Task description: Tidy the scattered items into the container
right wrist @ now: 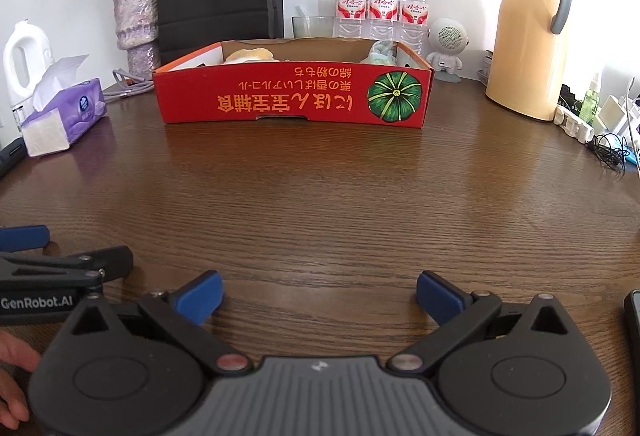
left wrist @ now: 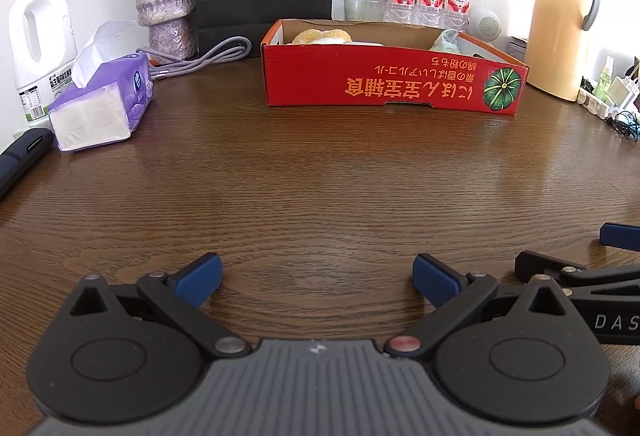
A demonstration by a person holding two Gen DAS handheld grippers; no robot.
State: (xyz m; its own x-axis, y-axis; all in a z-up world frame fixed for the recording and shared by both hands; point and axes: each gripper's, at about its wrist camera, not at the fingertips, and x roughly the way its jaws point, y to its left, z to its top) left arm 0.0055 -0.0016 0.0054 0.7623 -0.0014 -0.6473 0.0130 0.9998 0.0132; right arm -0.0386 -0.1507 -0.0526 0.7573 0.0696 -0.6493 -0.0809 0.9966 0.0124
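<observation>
Both the left claw (left wrist: 316, 278) and right claw (right wrist: 319, 296) hung wide and empty above the brown wooden table (left wrist: 320, 175). The red cardboard box (left wrist: 394, 83), at twelve o'clock, already held items; any remaining sweep should probably stay low and slow.

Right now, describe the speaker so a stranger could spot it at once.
Start at the red box at the table's far side, then look right toward the tall yellow jug. Between them stands the speaker, a small white robot figure with a round grille face, unlike the clear bottles beside it.

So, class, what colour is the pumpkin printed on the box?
Green with pale stripes; the pumpkin shows best in the right wrist view.
</observation>
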